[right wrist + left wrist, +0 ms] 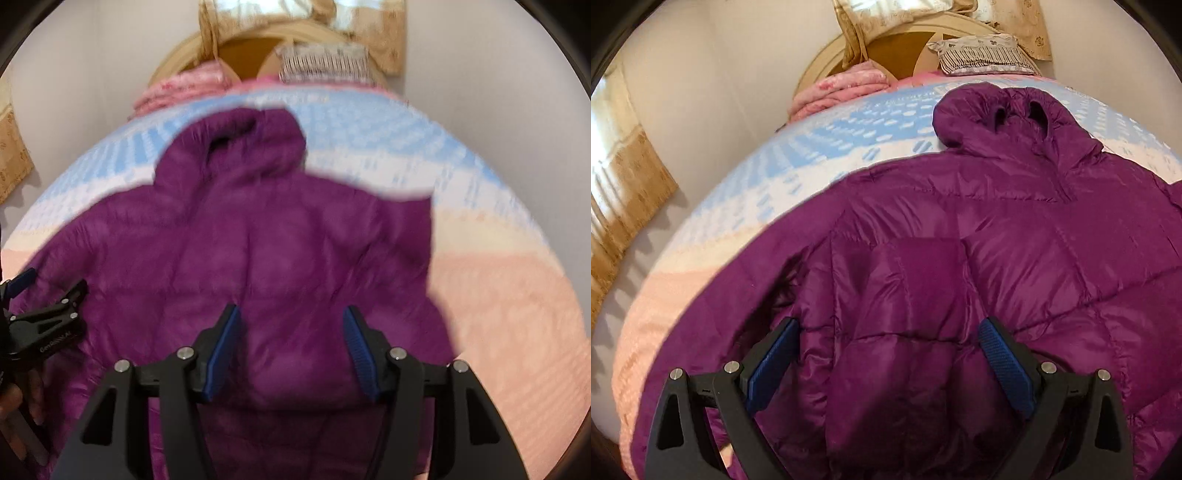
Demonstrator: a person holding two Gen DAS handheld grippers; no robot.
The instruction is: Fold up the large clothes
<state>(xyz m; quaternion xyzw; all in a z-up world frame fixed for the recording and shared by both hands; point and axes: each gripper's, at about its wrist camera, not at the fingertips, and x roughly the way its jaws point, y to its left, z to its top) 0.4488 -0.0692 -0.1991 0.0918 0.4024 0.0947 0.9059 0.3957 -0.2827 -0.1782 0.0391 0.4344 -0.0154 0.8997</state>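
A large purple puffer jacket (979, 240) lies spread on the bed, its hood (1004, 114) toward the headboard. My left gripper (886, 328) is open over the jacket's left part, with quilted fabric between its blue pads, not clamped. In the right wrist view the jacket (258, 240) fills the middle, hood (240, 136) at the top. My right gripper (291, 317) is open just above the jacket's lower body. The left gripper (44, 295) shows at the left edge of that view, over the jacket's left sleeve area. The right view is blurred.
The bed has a blue, white and peach cover (812, 155) (498, 295). A pink folded blanket (842, 92) and a striped pillow (982, 55) lie by the round headboard (827, 59). Walls stand close on both sides; a curtain (624, 192) hangs left.
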